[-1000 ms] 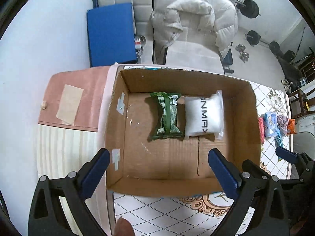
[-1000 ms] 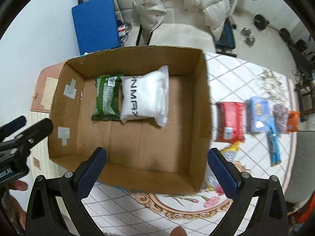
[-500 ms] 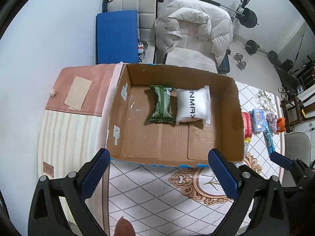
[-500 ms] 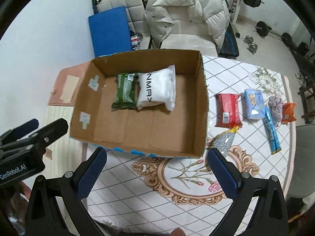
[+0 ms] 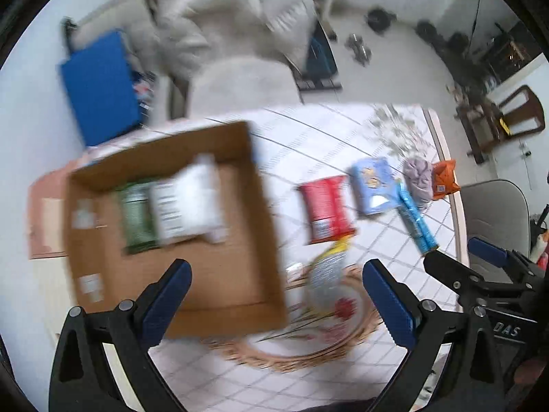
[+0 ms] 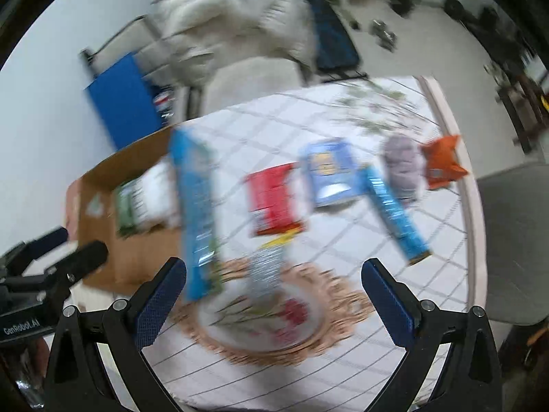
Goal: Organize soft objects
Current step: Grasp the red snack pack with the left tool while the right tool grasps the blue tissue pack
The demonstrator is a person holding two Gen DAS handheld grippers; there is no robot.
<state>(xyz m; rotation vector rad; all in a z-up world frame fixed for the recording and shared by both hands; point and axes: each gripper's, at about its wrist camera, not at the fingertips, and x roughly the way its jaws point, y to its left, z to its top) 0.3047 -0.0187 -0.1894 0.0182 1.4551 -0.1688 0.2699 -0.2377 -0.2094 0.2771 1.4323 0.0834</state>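
White wall [image 5: 31, 110], pale floor [image 5: 405, 58], (blurred) perhaps armchair [image 5: 240, 51]

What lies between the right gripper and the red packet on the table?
A silver pouch lies on the table between the open right gripper and the red packet; reaching over it looks possible.

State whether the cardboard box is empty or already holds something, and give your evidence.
Not empty. The cardboard box holds a green packet and a white packet, side by side on its floor; blur hides finer detail.
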